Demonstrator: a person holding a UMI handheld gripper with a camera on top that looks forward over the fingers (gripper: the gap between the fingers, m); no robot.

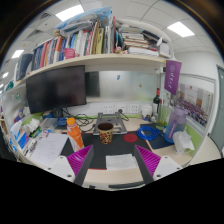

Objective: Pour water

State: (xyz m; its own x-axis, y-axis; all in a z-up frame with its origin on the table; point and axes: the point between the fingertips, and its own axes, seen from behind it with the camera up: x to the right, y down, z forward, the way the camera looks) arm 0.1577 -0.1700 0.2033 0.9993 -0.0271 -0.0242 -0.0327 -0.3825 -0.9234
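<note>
Gripper (113,160) spread wide, holding nothing, the two fingers well apart with magenta pads (80,158) facing inward. Between the fingers, a sheet of white paper (120,161) lying flat on the desk (60,150). Just ahead of the fingers and slightly to the left of the gap's middle, a patterned cup (105,132), upright, clear of both pads, standing on its own. Left of the cup and near the left finger, an orange bottle (74,134) with a white cap, upright, apart from the cup; whether any water inside, cannot tell. Right of the cup, a small red round thing (129,137) on the desk, too small to identify. Further right, beyond the right finger, blue things (152,131) in a loose heap and a dark bottle (156,103) upright behind them. Far right, crumpled white paper or cloth (184,141) near the desk's edge.

Beyond the cup, at the back of the desk, a large dark monitor (56,88), screen off, with a smaller dark screen (92,83) beside it to the right. Above both, a long shelf (95,60) packed with books (70,46) standing upright and stacks of paper (135,42) at the right end. On the wall to the right, a purple poster (172,76). Overhead, bright ceiling lights (70,12).
</note>
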